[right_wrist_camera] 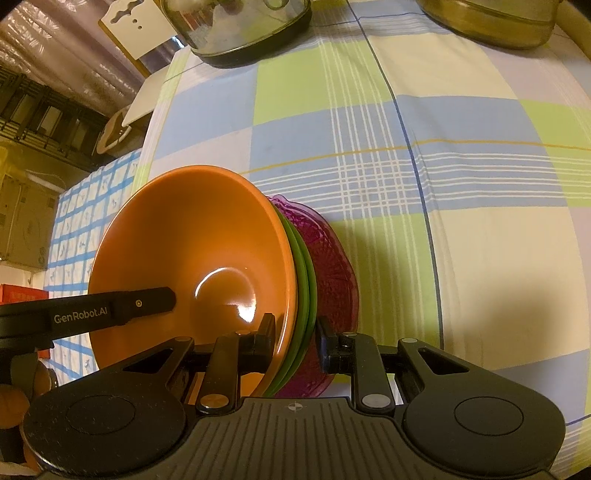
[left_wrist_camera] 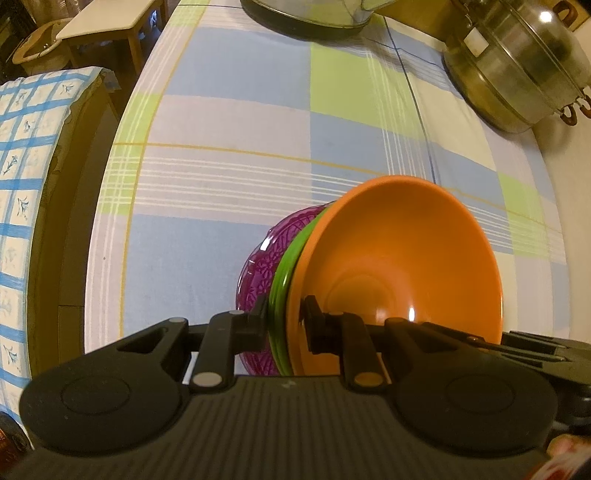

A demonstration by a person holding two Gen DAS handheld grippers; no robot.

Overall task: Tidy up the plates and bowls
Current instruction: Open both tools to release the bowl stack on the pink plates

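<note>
An orange bowl (left_wrist_camera: pixel 399 258) (right_wrist_camera: pixel 192 236) sits nested in two green dishes (left_wrist_camera: pixel 282 273) (right_wrist_camera: pixel 304 280), and these sit in a purple see-through bowl (left_wrist_camera: pixel 258 266) (right_wrist_camera: pixel 332 266). My left gripper (left_wrist_camera: pixel 286 317) is shut on one side of the stack's rims, with one pad inside the orange bowl and the other on the purple one. On the opposite side, my right gripper (right_wrist_camera: pixel 295 332) pinches the rims the same way. Each gripper shows in the other's view: the right gripper (left_wrist_camera: pixel 535 347) and the left gripper (right_wrist_camera: pixel 110 306). The stack is over the checked tablecloth (left_wrist_camera: pixel 229 122) (right_wrist_camera: pixel 424 155).
A metal steamer pot (left_wrist_camera: pixel 517 74) stands at the far right of the table. A glass-lidded dish (left_wrist_camera: pixel 306 14) (right_wrist_camera: pixel 240 29) and an amber glass dish (right_wrist_camera: pixel 491 22) stand at the far edge. Left of the table are a blue-checked covered seat (left_wrist_camera: pixel 29 184) (right_wrist_camera: pixel 85 221) and a small white table (left_wrist_camera: pixel 107 22).
</note>
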